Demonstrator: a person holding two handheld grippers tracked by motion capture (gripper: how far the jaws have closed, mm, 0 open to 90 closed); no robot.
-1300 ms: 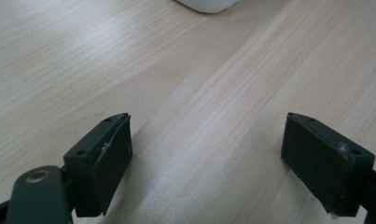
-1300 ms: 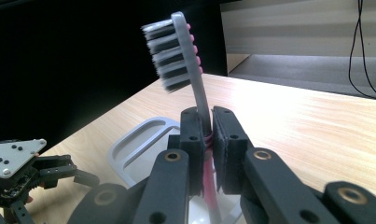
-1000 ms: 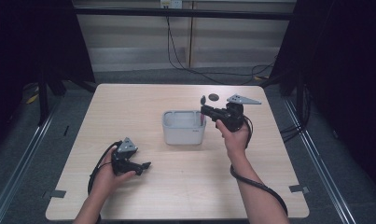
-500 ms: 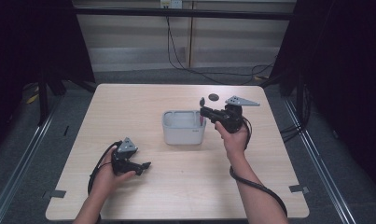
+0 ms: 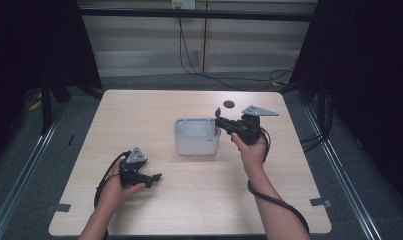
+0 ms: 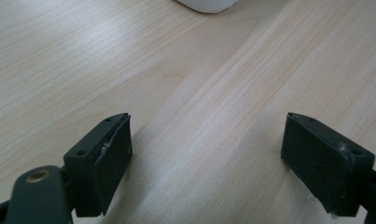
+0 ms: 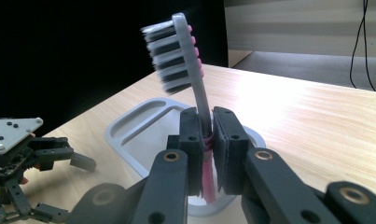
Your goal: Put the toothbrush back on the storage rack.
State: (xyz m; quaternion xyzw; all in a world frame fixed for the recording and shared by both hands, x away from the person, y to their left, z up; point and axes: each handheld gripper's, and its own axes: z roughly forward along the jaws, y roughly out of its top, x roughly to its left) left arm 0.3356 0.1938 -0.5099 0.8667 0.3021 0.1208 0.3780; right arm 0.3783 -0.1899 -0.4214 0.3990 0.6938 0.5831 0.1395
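My right gripper (image 5: 220, 122) hangs over the right end of a grey, compartmented holder (image 5: 196, 145) in the middle of the table. It is shut on a grey toothbrush (image 5: 217, 113) with pink trim. In the right gripper view the toothbrush (image 7: 176, 51) stands upright, bristles to the left, its pink lower handle pinched in my right gripper (image 7: 208, 122) above the holder (image 7: 129, 122). My left gripper (image 5: 155, 176) rests low on the table at the front left, open. Bare wood lies between its jaws in the left gripper view (image 6: 206, 149).
A small dark round disc (image 5: 229, 104) lies on the table behind the holder. The holder's corner (image 6: 209, 4) appears at the top of the left gripper view. Black cables trail from both grippers toward the front edge. Dark curtains flank the table.
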